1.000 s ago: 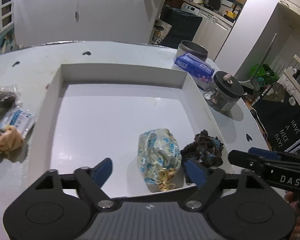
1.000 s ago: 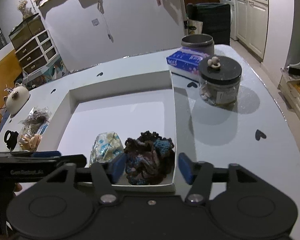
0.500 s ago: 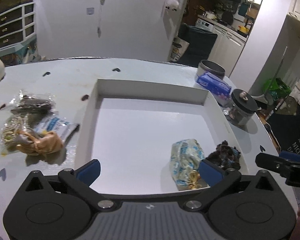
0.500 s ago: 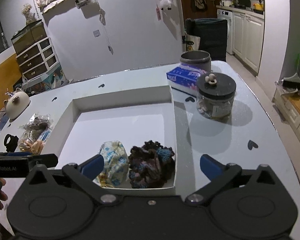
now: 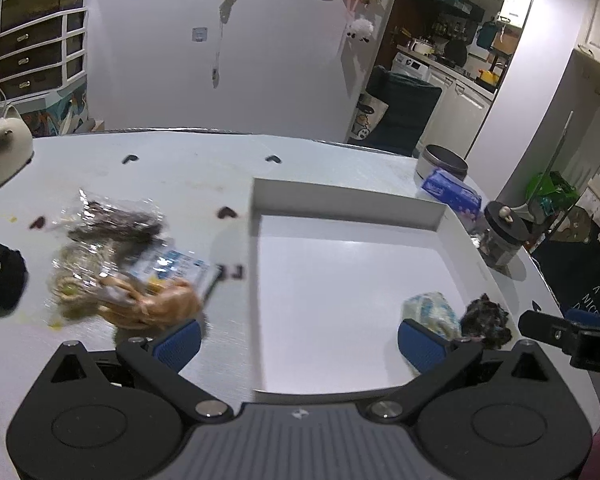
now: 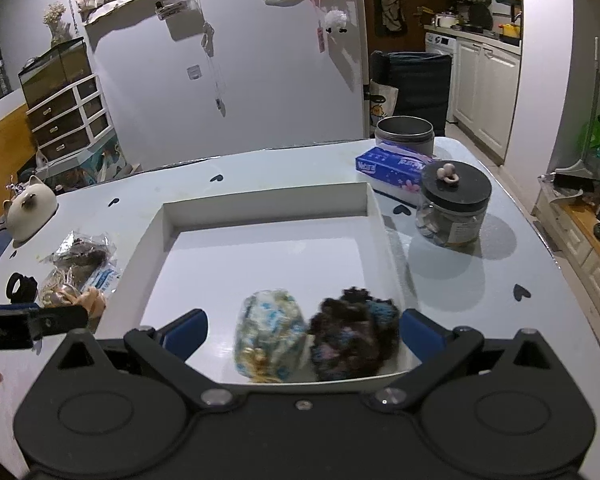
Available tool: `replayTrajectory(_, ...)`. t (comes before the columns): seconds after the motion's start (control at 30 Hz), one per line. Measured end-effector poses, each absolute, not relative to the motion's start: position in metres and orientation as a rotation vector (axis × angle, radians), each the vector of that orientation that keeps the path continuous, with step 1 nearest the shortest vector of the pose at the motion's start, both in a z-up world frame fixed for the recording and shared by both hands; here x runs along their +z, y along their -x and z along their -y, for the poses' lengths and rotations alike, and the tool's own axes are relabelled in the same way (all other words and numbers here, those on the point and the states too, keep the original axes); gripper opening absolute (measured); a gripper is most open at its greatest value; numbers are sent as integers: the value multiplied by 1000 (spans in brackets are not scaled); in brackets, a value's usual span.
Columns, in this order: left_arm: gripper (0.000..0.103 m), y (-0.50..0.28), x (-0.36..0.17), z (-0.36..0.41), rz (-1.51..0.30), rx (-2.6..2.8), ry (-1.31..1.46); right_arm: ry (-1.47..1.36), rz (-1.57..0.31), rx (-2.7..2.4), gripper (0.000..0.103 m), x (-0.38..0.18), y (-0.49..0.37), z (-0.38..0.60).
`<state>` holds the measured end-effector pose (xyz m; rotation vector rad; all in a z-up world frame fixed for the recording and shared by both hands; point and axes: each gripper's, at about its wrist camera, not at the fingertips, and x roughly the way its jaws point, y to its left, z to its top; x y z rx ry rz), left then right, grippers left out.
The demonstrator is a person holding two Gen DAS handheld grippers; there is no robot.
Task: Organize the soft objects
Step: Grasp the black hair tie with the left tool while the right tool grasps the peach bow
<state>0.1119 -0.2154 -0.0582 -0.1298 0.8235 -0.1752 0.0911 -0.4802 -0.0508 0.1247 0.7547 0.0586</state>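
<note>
White tray (image 5: pixel 348 204) on the table (image 5: pixel 180 176) holds two sorted items at its near right corner: blue-patterned pouch (image 6: pixel 270 326), dark crocheted scrunchie (image 6: pixel 356 334). Unsorted pile (image 5: pixel 116 264) lies left of the tray. Left gripper (image 5: pixel 298 338) and right gripper (image 6: pixel 304 330) both wide, empty. Likely between picks; next, left reaches for the tan soft item (image 5: pixel 160 308).

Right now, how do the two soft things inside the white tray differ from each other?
The pale blue-patterned bundle is smooth printed cloth with a gold tie at its near end; the dark knitted bundle is fuzzy brown-black yarn with blue patches. The pale one lies left, the dark one against the white tray right wall. Both rest near the front edge, touching.
</note>
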Motion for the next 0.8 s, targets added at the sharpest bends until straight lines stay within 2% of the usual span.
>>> replayTrajectory(0.8, 103, -126, -48, 32, -769, -157, 107, -149, -715, 65, 103, -48, -104, 296)
